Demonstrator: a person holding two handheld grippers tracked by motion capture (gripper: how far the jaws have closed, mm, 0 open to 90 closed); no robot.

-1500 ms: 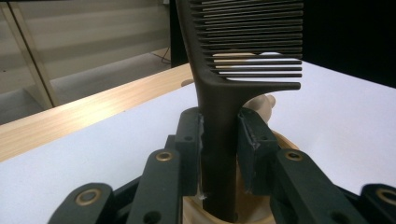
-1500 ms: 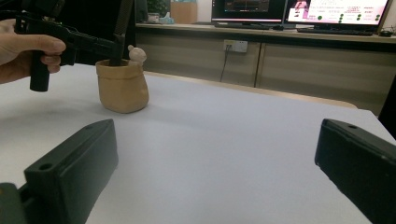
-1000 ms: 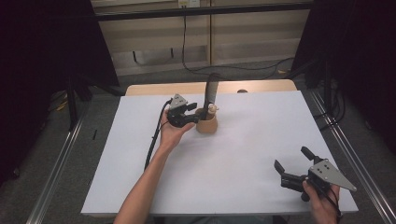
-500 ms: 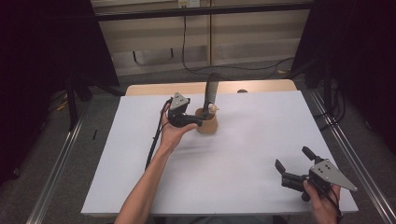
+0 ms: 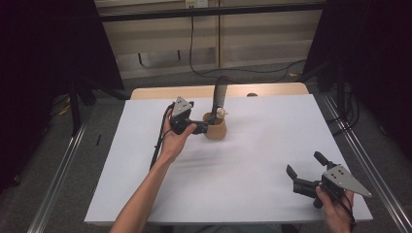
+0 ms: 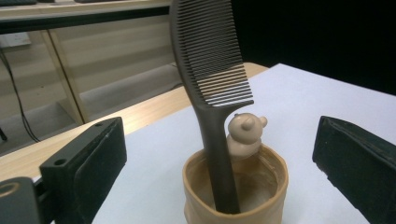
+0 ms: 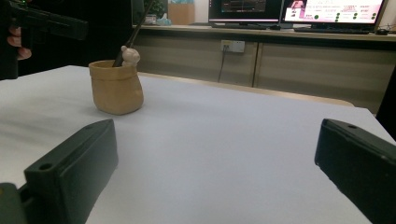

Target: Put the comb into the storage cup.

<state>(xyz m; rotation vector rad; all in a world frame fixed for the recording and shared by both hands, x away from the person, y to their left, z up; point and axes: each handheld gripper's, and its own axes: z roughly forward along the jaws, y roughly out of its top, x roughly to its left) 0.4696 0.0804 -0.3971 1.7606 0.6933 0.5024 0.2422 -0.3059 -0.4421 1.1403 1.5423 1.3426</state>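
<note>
Comb (image 6: 212, 60): dark, fine-toothed, upright

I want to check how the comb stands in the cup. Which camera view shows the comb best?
The left gripper view: the comb is close and sharp, teeth up, handle down in the cup. The high view shows it small, as a dark upright strip. The right gripper view shows it far off, as a thin dark line.
</note>
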